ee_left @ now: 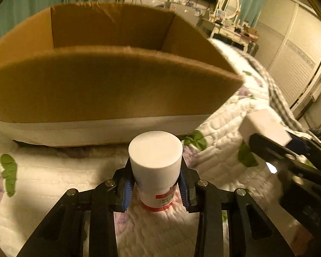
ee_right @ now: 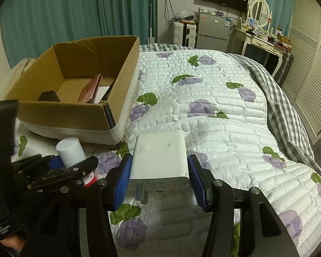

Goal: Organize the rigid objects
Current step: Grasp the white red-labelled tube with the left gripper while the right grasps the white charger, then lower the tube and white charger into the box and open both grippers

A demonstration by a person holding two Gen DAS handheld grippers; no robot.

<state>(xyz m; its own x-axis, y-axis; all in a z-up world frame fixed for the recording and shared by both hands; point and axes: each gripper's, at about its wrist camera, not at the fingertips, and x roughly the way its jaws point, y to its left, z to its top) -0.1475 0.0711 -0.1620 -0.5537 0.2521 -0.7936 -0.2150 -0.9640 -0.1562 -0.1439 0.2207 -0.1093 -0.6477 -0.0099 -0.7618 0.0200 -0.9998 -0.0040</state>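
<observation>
Left wrist view: left gripper (ee_left: 155, 189) pinching a white cylindrical plastic bottle with red label (ee_left: 155, 167), long axis tilted away toward the brown cardboard box (ee_left: 109, 85) just beyond. Under it, white quilted bedspread with purple flowers (ee_left: 53, 177).

Right wrist view: right gripper (ee_right: 159, 178) pinching a white square plastic charger (ee_right: 160, 156), metal prongs pointing back, above the bedspread near the box corner. Behind, teal curtains (ee_right: 75, 10).
</observation>
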